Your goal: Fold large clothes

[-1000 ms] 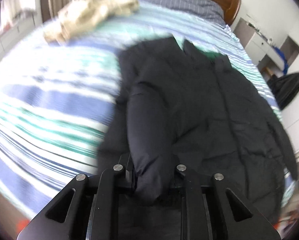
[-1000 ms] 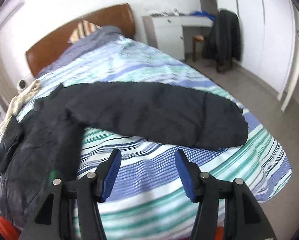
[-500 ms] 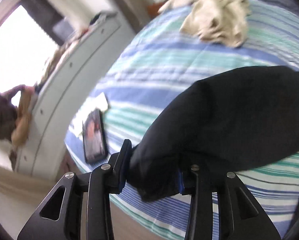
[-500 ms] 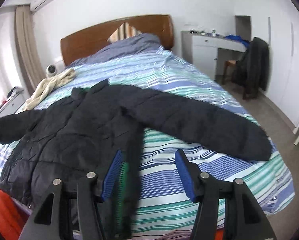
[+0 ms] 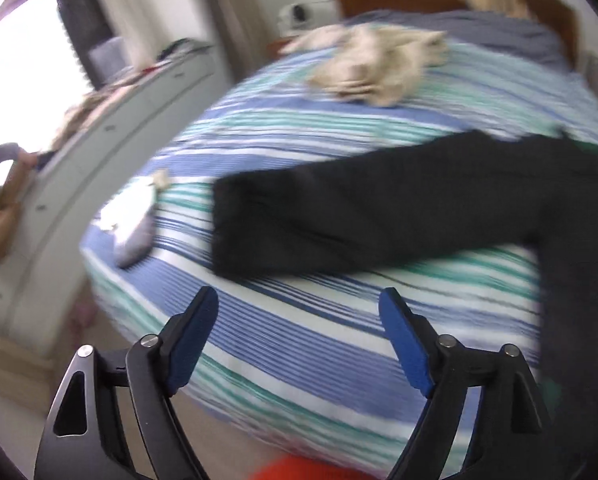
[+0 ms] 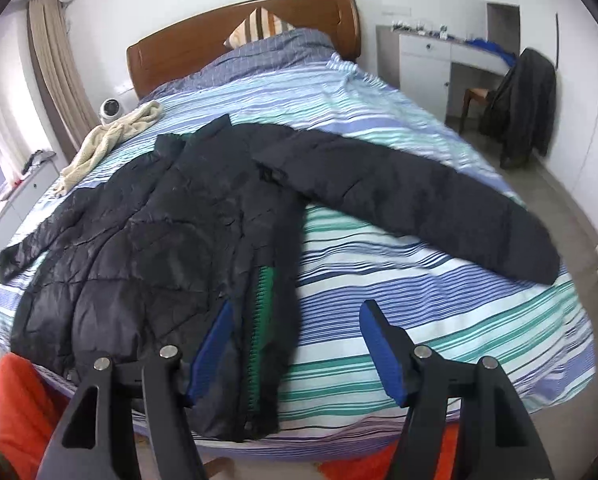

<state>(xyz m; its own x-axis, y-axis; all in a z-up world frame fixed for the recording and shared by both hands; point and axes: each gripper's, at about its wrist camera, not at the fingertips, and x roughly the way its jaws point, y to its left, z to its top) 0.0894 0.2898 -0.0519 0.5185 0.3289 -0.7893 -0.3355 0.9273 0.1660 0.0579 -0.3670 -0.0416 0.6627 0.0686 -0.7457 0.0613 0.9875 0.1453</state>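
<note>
On the left, our left gripper (image 5: 299, 312) hangs over the near edge of the bed (image 5: 299, 344), jaws wide and just opened further, nothing between them. Just ahead of it, the jacket's (image 6: 147, 248) left sleeve (image 5: 339, 216) lies flat across the striped bedcover, stretched out toward the bed's left side. This view is blurred. Beyond the sleeve we see a cream garment (image 5: 375, 68) crumpled near the headboard (image 6: 203, 44).

Moving right, the black puffer jacket lies spread open on the bed, collar toward the headboard, hem at the near edge, a green lining strip (image 6: 263, 320) showing along its front. Our right gripper (image 6: 295, 340) hovers above that hem, jaws fairly wide and also just opened a bit more, holding nothing. Further right, the other sleeve (image 6: 419, 200) reaches out toward the bed's right edge.
</note>
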